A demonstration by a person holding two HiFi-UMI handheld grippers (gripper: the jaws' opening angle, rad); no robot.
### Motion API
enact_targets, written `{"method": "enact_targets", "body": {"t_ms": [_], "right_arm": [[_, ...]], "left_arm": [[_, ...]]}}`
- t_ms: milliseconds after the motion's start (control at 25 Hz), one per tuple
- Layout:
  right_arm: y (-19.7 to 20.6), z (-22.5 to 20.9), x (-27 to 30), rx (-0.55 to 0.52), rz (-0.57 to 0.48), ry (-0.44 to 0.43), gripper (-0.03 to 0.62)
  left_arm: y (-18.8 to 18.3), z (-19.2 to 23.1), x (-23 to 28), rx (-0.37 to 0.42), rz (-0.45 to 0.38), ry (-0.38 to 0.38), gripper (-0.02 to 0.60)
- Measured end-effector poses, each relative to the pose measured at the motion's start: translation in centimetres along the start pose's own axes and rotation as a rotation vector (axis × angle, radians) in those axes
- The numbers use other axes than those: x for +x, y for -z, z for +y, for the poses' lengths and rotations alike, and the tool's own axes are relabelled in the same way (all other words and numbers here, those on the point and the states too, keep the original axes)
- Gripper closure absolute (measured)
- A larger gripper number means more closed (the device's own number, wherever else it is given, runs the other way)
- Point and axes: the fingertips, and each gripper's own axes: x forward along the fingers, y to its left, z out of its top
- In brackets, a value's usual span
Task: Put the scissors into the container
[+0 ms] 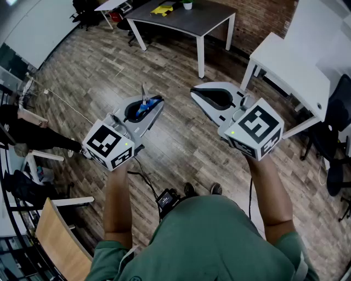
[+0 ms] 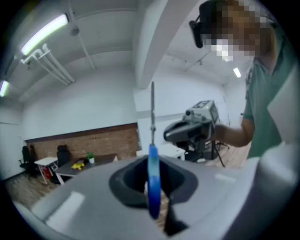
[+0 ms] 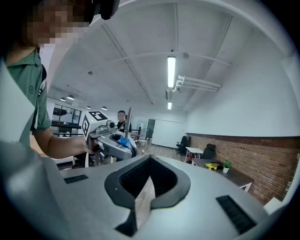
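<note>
Scissors (image 1: 143,102) with a blue handle (image 2: 153,183) are clamped in my left gripper (image 1: 141,110), their metal blades (image 2: 152,110) pointing up and away from it. The left gripper is shut on the handle. My right gripper (image 1: 213,99) is held beside it at about the same height, shut with nothing between its jaws. In the right gripper view the left gripper (image 3: 111,140) and the scissors (image 3: 125,132) show at the left. Both grippers hang in the air above a wooden floor. I can make out no container in any view.
A dark table (image 1: 189,23) with a yellow object (image 1: 162,9) and a small potted plant (image 1: 187,4) stands ahead. A white table (image 1: 296,57) and a black office chair (image 1: 337,148) stand at the right. A wooden chair (image 1: 55,236) is at the lower left.
</note>
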Motion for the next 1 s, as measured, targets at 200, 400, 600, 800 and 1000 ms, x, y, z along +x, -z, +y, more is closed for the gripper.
{"method": "enact_targets", "body": {"t_ms": [200,400,600,800,1000], "right_arm": [[0.0,-0.6,0.8,0.019,0.025,0.028,0.588],[0.6,-1.4,1.4,0.038,0.033,0.033,0.588],[1.1,-2.0,2.6,0.058,0.036,0.054,0.588],[1.1,-2.4,4.1,0.056,0.039,0.066,0.588],[1.1,-3.3,5.3,0.049,0.061,0.103,0.588]], "left_arm": [[0.5,0.8,0.3,0.001,0.000,0.010,0.552],[1.0,1.6,0.8,-0.010,0.001,0.022,0.552],[1.8,2.7,1.0,-0.018,-0.003,0.036,0.552],[2.3,4.4,0.9,-0.019,-0.019,0.053,0.552],[2.7,6.0,1.3,-0.025,-0.047,0.082,0.552]]}}
